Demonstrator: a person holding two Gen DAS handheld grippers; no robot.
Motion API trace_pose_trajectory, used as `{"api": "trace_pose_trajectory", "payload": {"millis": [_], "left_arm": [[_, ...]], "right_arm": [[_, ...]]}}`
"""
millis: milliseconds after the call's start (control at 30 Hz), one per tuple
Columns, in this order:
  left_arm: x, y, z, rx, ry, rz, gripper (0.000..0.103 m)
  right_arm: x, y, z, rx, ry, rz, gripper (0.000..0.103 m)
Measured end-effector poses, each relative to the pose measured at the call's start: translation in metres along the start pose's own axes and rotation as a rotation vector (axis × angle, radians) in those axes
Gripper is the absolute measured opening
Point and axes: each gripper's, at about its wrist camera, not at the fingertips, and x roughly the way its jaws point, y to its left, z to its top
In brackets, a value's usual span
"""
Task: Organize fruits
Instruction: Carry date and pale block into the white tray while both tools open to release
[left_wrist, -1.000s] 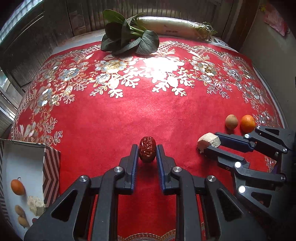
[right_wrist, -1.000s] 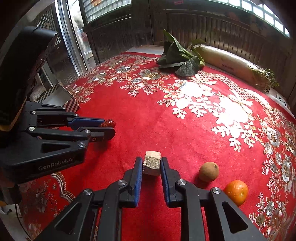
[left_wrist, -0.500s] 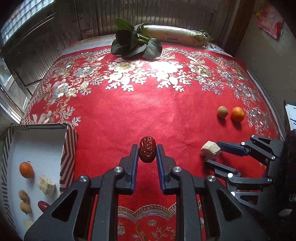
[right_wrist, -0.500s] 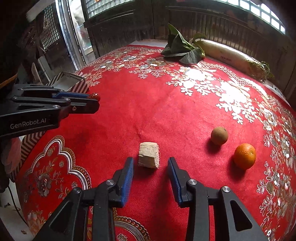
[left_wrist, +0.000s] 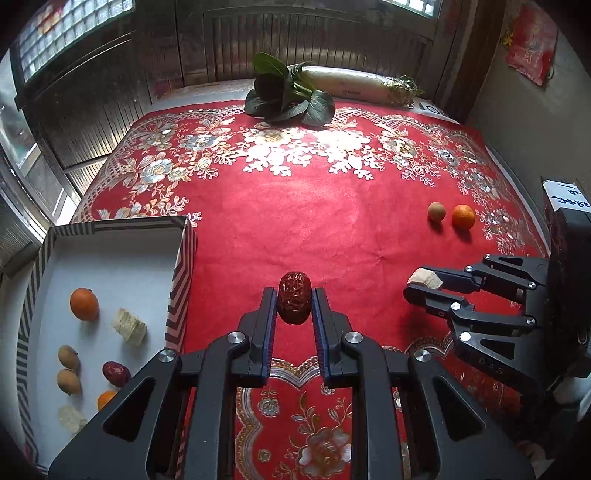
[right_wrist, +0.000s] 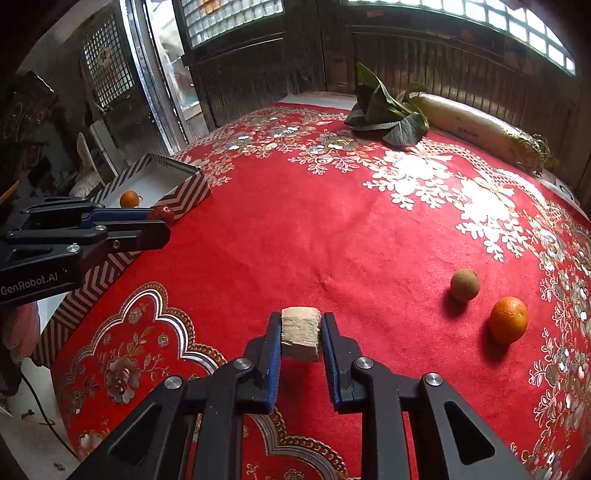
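Above the red cloth, left tongs (left_wrist: 294, 300) are clamping a red date (left_wrist: 293, 302) beside the box (left_wrist: 184, 254); right tongs (right_wrist: 300, 338) are gripping a pale chunk (right_wrist: 300, 334). Risk: the rounded date is likely slipping out, or clipping the box wall.

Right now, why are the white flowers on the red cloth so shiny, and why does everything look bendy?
Left wrist view: window light glares off the tablecloth flowers, washing them out. Right wrist view: same glare, and the orange casts a dark shadow. Both views: the fisheye lens curves edges and darkens corners.
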Motion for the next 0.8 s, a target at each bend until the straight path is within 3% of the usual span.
{"api": "trace_pose_trajectory", "payload": {"millis": [267,800], "left_arm": [[-0.032,0.041,-0.034,-0.042,-0.066,0.092,0.018],[-0.058,0.121,-0.09,-0.161,-0.101,0.224,0.018]], "right_arm": [[-0.007,0.061,0.013,-0.074,-0.056,0.095,0.02],[0.016,0.176,0.035,-0.244,-0.034,0.228,0.02]]}}
